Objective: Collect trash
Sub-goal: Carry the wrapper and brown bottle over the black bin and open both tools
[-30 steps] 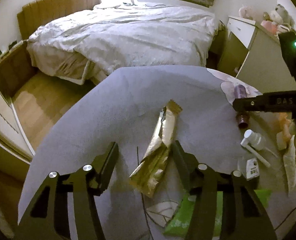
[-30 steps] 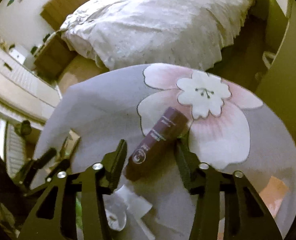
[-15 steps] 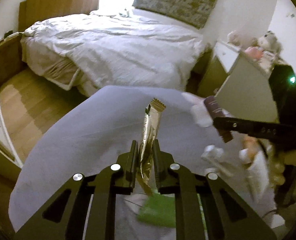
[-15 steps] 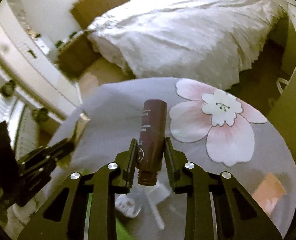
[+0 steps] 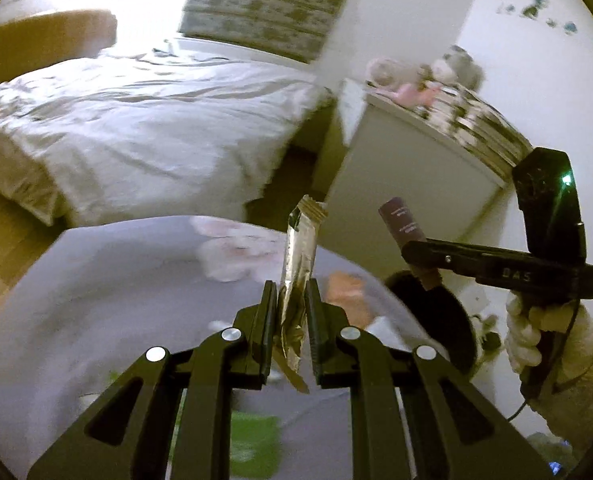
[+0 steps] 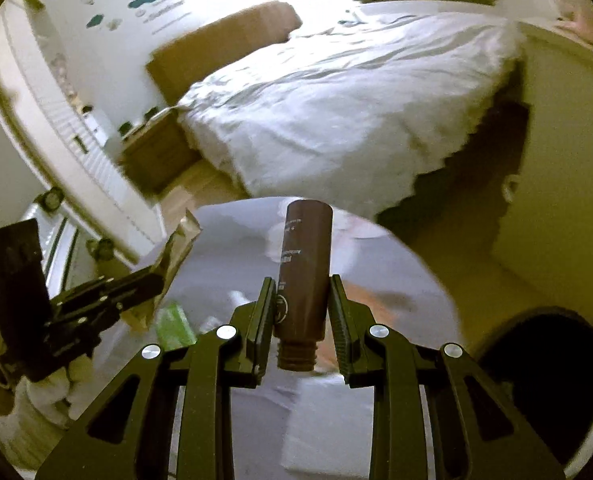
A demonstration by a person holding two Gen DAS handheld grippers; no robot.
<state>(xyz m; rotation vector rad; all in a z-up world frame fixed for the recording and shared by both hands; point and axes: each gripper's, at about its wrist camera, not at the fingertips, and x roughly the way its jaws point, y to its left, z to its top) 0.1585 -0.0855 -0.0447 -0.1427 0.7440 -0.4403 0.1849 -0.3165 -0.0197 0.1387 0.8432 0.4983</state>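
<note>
The left gripper [image 5: 290, 304] pinches a gold wrapper [image 5: 298, 248]; the right gripper [image 6: 302, 300] clamps a brown bottle [image 6: 306, 264], a dark bin [image 6: 544, 376] to its right.

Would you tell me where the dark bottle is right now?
The dark bottle is clamped between the right gripper's fingers, above the round table, left of the black bin.

Round grey cloth-covered table [image 5: 76, 280] with pink flower print, green packet [image 5: 252, 444] and blurred scraps on top

A rumpled white bed [image 5: 144, 128] fills the bright room, with a wooden headboard [image 6: 220, 44], white cabinet [image 5: 408, 168] and wood floor [image 5: 0, 236].
</note>
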